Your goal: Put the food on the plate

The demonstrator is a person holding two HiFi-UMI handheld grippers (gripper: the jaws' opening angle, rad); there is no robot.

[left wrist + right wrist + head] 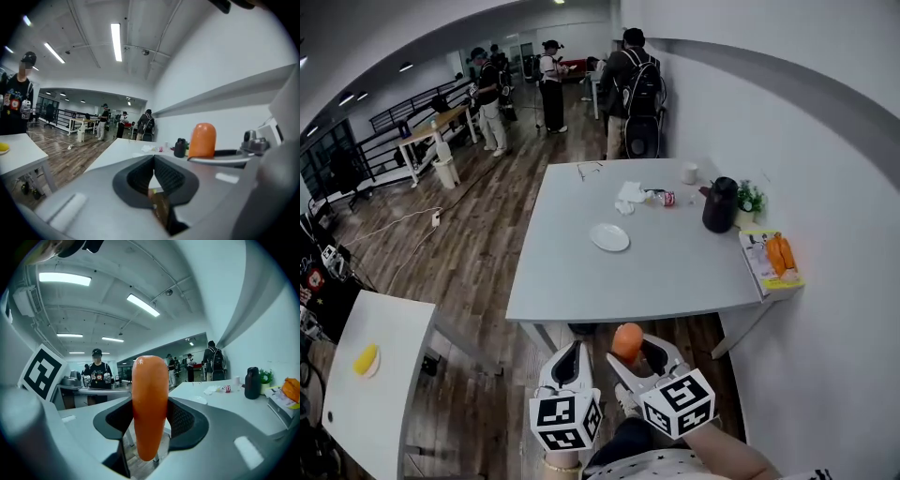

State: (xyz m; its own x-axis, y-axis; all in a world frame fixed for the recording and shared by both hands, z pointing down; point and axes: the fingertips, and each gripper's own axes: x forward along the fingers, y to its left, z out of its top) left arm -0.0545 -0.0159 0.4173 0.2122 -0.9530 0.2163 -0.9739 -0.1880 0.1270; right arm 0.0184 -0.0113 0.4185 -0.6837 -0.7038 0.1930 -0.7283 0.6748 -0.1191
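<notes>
Right claw (631, 360) grips carrot (627, 339); left claw (573, 350) closed; grey table (675, 272) ahead, wood floor (487, 234).

Black jug (719, 203) beside potted plant (749, 198); crumpled tissue (629, 196) near red can (667, 198); white cup (690, 173).

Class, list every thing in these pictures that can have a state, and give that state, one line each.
Orange carrot-shaped food: gripped, held in the air.
Right gripper: shut on the food.
Left gripper: shut, empty.
Round white plate: empty, lying flat on the grey table.
Black jug: upright.
</notes>
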